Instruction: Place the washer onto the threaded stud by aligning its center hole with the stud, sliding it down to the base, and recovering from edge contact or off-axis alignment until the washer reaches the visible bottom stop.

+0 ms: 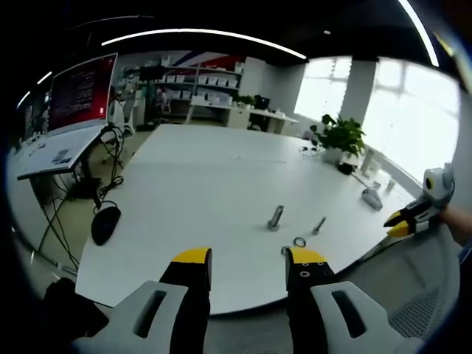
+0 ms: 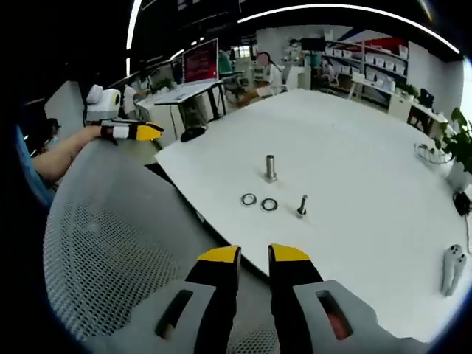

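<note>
A threaded stud [image 1: 276,217] [image 2: 270,167] stands upright on the white table [image 1: 206,169] [image 2: 354,147]. Two washers [image 2: 248,199] [image 2: 269,204] lie flat in front of it, and one washer [image 1: 299,242] lies just beyond my left jaw tip. A small bolt [image 1: 318,225] [image 2: 302,206] stands to their right. My left gripper [image 1: 249,258] hovers over the table's near edge, open wide and holding nothing. It also appears at the far left [image 2: 136,131]. My right gripper [image 2: 254,257] is narrowly open above the chair, empty, short of the washers, and enters from the right [image 1: 402,223].
A grey mesh chair back [image 2: 110,243] sits between me and the table edge. A white device [image 2: 451,267] lies at the table's right side and a potted plant [image 1: 341,136] stands at its far edge. Desks with a monitor [image 1: 81,92] are off to the left.
</note>
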The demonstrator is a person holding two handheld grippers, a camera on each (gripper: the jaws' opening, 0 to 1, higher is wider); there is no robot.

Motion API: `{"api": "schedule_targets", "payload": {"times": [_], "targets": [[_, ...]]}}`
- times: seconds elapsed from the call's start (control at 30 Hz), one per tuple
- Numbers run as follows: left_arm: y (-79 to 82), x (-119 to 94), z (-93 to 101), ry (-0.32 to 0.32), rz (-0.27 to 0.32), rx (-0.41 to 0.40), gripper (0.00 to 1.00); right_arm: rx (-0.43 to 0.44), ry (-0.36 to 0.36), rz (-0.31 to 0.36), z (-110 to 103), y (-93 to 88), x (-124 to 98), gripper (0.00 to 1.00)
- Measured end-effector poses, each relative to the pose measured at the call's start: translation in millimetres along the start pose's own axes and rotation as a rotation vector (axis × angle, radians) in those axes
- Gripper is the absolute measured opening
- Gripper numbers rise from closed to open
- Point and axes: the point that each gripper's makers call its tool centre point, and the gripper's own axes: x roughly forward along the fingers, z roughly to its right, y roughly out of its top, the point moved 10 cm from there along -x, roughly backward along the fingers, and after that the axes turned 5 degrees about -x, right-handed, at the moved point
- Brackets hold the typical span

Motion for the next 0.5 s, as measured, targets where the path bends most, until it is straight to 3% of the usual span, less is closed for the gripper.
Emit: {"api": "schedule_targets", "payload": {"times": [0.2,0.5], "targets": [[2.2,0.4,0.7,0.0,0.025,0.001,0.36,-0.008,0.014,0.029,-0.4,2.3,0.3,0.17],[1.6,0.4,0.7,0.008,0.011,0.009,0.37,-0.026,0.03,0.045,-2.4,3.9,0.3,0.17]]}}
